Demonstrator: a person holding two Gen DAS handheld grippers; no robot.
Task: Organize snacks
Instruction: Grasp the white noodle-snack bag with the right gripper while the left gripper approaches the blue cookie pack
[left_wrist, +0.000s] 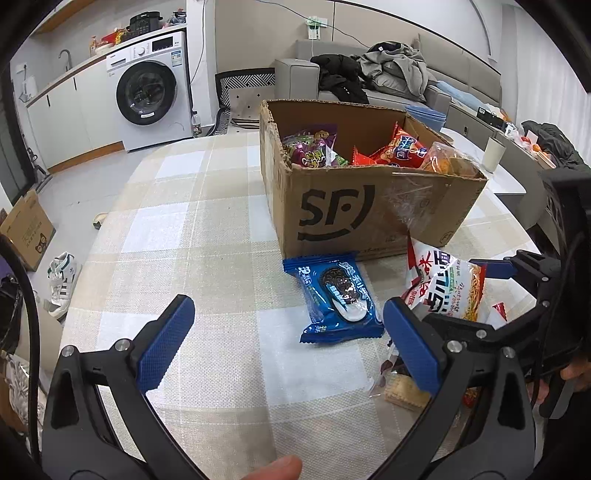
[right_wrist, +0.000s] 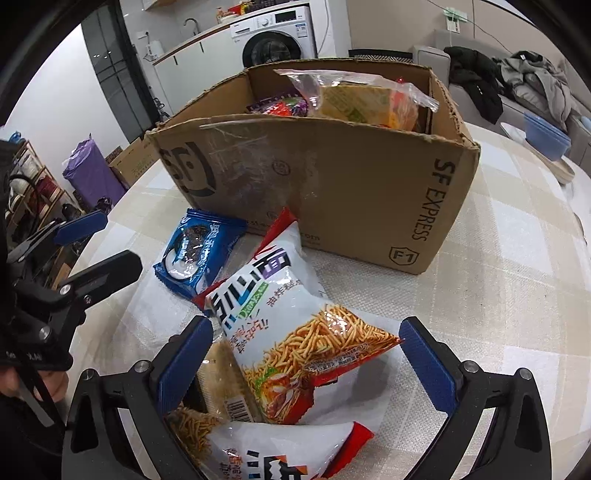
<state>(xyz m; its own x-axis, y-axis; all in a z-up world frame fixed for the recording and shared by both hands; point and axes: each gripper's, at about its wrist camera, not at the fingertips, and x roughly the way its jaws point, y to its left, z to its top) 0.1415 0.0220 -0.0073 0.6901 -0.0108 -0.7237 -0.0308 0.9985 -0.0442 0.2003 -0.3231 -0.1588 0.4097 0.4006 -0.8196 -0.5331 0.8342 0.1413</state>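
An open SF cardboard box (left_wrist: 351, 206) (right_wrist: 332, 184) holds several snack bags. In front of it lie a blue cookie packet (left_wrist: 338, 295) (right_wrist: 199, 251) and a white noodle-snack bag (left_wrist: 448, 286) (right_wrist: 295, 328). My left gripper (left_wrist: 288, 325) is open above the tablecloth, just left of the blue packet. My right gripper (right_wrist: 306, 350) is open, its jaws on either side of the white noodle-snack bag's near end. A second noodle-snack bag (right_wrist: 266, 446) and a cracker pack (right_wrist: 221, 384) lie below it. The right gripper also shows in the left wrist view (left_wrist: 517, 269).
The round table has a checked cloth (left_wrist: 192, 236). A white cup (left_wrist: 493, 153) and blue bowls (right_wrist: 546, 138) stand beyond the box. A washing machine (left_wrist: 151, 92), a sofa with clothes (left_wrist: 384, 74) and a floor box (left_wrist: 26, 229) surround the table.
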